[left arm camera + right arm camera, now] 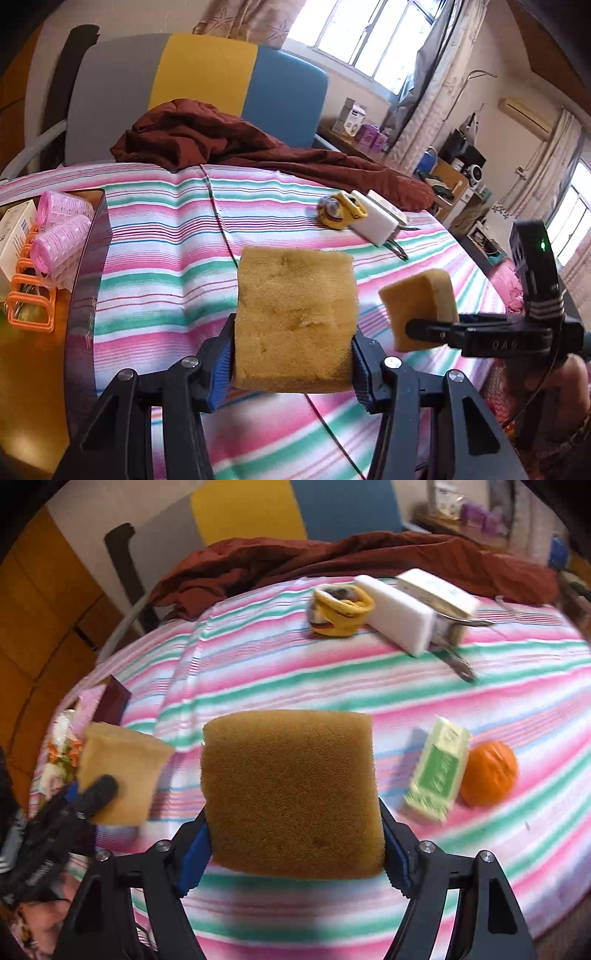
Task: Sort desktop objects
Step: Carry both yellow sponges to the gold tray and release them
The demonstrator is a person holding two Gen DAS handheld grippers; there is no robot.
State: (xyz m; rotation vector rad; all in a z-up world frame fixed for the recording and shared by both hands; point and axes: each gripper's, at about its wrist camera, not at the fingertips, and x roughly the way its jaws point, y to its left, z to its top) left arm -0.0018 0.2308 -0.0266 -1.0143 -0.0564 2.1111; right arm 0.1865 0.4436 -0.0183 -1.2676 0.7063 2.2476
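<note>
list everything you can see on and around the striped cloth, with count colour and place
sponge: 2, tan, one in each gripper, second
white block: 1, white, far side of cloth
yellow pouch: 1, yellow, beside the block
carton: 1, green-white, right
orange ball: 1, orange, against the carton
hair rollers: 2, pink, left box
striped cloth: 1, pink-green-white
blanket: 1, maroon, far edge
left gripper: black, clamps a sponge
right gripper: black, clamps a sponge

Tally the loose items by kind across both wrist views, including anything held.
Yellow sponges, one in each gripper: 2
Pink hair rollers: 2
White foam block: 1
Green-and-white box: 1
Orange ball: 1
Yellow rolled cloth: 1
Total: 8
</note>
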